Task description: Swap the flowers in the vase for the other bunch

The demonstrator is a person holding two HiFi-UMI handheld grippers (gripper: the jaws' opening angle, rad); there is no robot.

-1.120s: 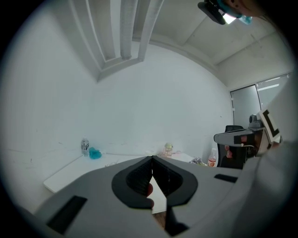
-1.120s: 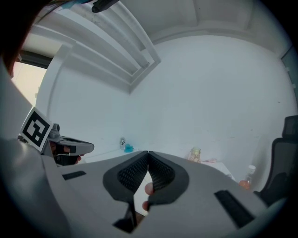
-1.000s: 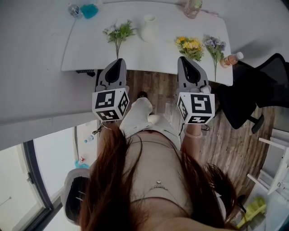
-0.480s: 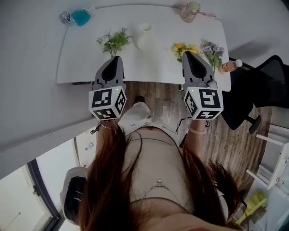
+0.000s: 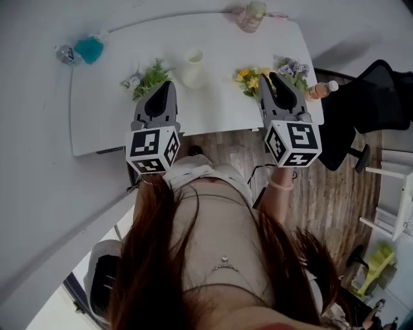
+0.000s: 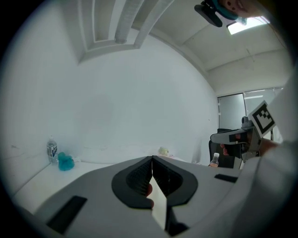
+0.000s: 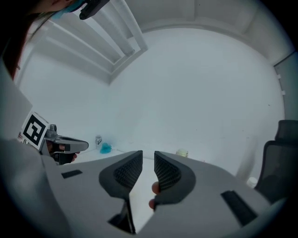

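**Two tongs reach over a white surface toward loose flower bunches and a white vase**

Seen from above, a person holds the left tongs (image 5: 166, 87) and the right tongs (image 5: 273, 80) out over the near edge of a white surface (image 5: 103, 116). The left tongs are fully closed and hold nothing. The right tongs are opening, with a narrow gap between the jaws and nothing in it.

A white vase (image 5: 192, 67) stands a little left of the middle. No stems can be made out in it from here. A green and white bunch (image 5: 147, 76) lies just left of the vase, partly under the left tongs. A yellow bunch (image 5: 248, 77) lies to the right of the vase. A purple bunch (image 5: 292, 67) lies beyond it toward the right edge.

The bunches look light and soft, with thin bendable stems and heads that crush easily. The best hold is probably low on the gathered stems, below the blooms. The vase looks smooth and hard, and it may tip when stems are pushed in or pulled out.

There is bare room in the middle and toward the near left corner. A small bottle (image 5: 321, 89) stands at the right edge, just beside the purple bunch, and could be knocked off. A black chair (image 5: 377, 97) sits close beyond that edge. A pale jar (image 5: 251, 14) stands at the far edge, and a teal object (image 5: 88, 49) sits near the far left corner.
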